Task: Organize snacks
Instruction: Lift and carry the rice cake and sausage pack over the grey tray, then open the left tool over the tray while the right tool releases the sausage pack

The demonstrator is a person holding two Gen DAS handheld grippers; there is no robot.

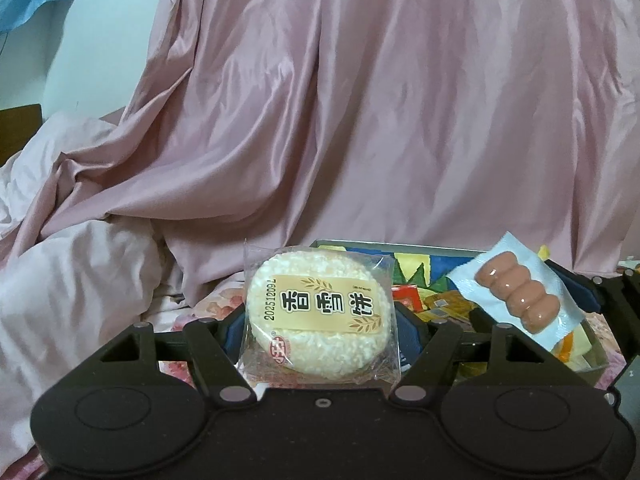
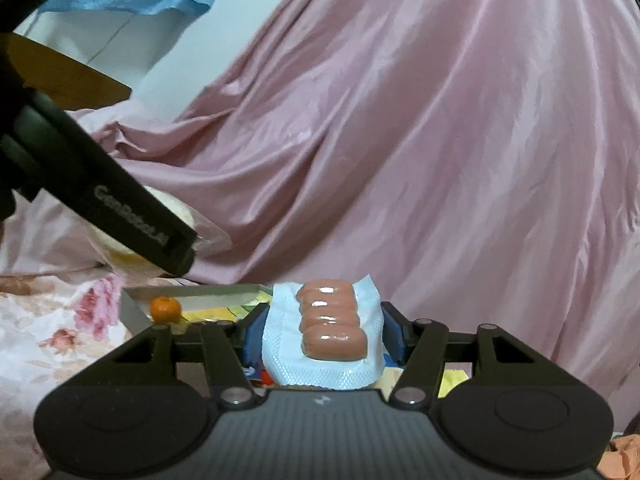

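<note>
Above the snack box (image 1: 400,246), our left hand-held gripper (image 1: 320,320) clamps the rice cracker (image 1: 316,312) and the right hand-held gripper (image 2: 320,328) the sausage pack (image 2: 324,336); we should lower each level before letting go.

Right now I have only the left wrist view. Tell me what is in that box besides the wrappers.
Observer: A small orange sits in the box, in its left corner.
Operator: Describe how the right gripper holds the sausage pack.
Observer: The right gripper clamps the sausage pack by its two sides.
Operator: Say what lies at the right.
Observer: Crumpled orange cloth lies low in that corner.
</note>
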